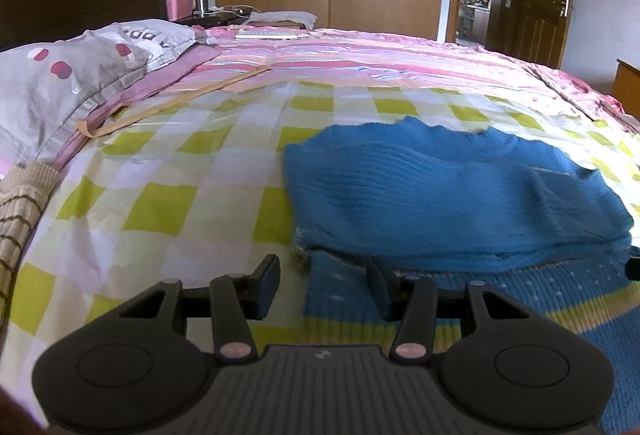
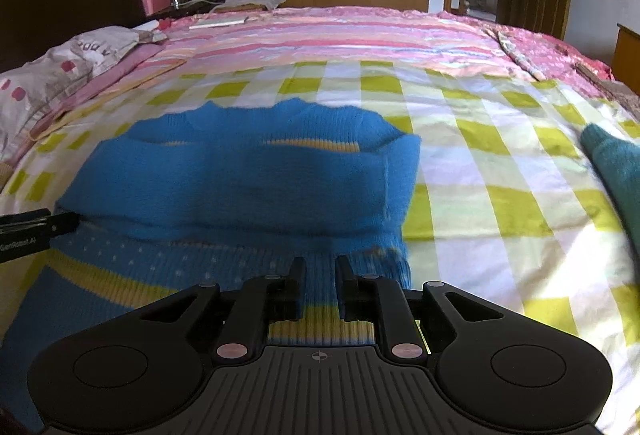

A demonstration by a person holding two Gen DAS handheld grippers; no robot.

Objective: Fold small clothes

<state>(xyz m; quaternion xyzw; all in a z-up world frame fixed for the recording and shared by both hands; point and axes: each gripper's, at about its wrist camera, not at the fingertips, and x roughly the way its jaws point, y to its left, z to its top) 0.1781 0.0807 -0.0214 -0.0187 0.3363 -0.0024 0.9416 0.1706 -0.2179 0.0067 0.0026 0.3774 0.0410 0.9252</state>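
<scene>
left wrist view: the blue ribbed knit sweater with a yellow stripe and small white flecks lies on the green-and-white checked bedsheet, to the right of centre and running under the camera. it looks part folded: a plain blue layer is turned over across the middle, and its lower edge rests on the striped, flecked part nearer the camera. judging by that, one fold is in place and more folds are left before the piece is a compact bundle. the left gripper stands with its jaws wide apart and nothing between them. its right finger is over the sweater's near left corner and its left finger over bare sheet, at a frayed, pale patch on the knit edge. whether the fingers touch the cloth cannot be told. a grey pillow with red and white spots sits far left, well apart.

right wrist view: the same sweater fills the left and middle of the picture, its folded-over layer showing a wavy collar edge at the far side and a thin yellow stripe peeking out beneath it. the knit looks thick and soft, so it will likely hold a crease loosely. the right gripper is over the sweater's near right part, jaws parted by a narrow gap; the striped knit shows through that gap, but a pinch cannot be confirmed. the left gripper's tip shows at the left edge, at the fold line. a teal knit garment lies at the far right, apart from the sweater, seemingly not yet folded.
</scene>
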